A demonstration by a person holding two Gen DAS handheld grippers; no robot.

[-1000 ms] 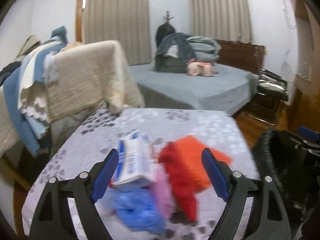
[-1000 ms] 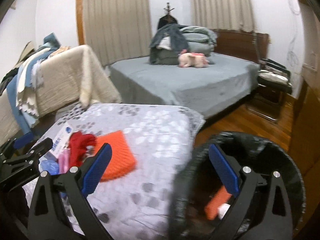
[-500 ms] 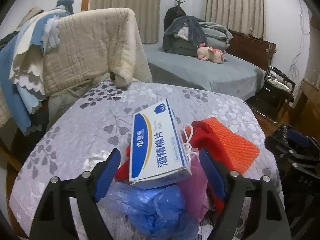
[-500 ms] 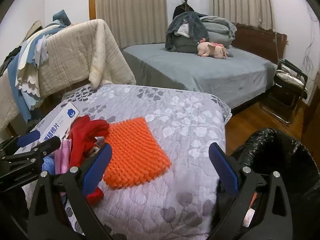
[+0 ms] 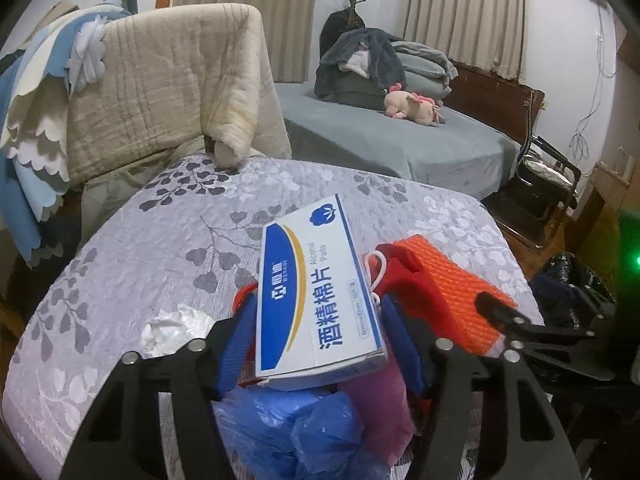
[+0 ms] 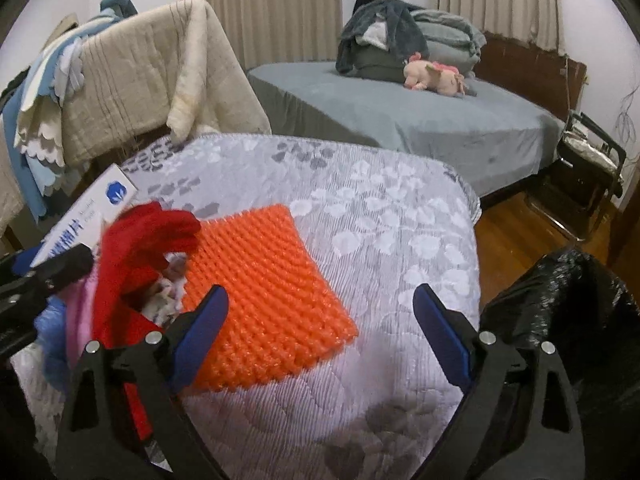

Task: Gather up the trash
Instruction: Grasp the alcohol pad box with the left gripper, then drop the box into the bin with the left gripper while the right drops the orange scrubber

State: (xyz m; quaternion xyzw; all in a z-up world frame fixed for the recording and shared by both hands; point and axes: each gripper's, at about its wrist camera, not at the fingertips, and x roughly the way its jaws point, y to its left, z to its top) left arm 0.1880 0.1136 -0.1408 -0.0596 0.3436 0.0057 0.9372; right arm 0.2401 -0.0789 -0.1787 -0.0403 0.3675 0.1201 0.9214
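blue-padded left hand-held gripper clamps the alcohol pads box; right hand-held gripper gapes over bare quilt.

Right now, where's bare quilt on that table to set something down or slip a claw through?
Free: the grey leaf-print quilt between the draped beige blanket and the white-and-blue alcohol pads box; also the strip between the orange knobbly mat and the black bin bag. Crowded: box, red cloth, blue plastic bag and crumpled white tissue bunch around the left claw.
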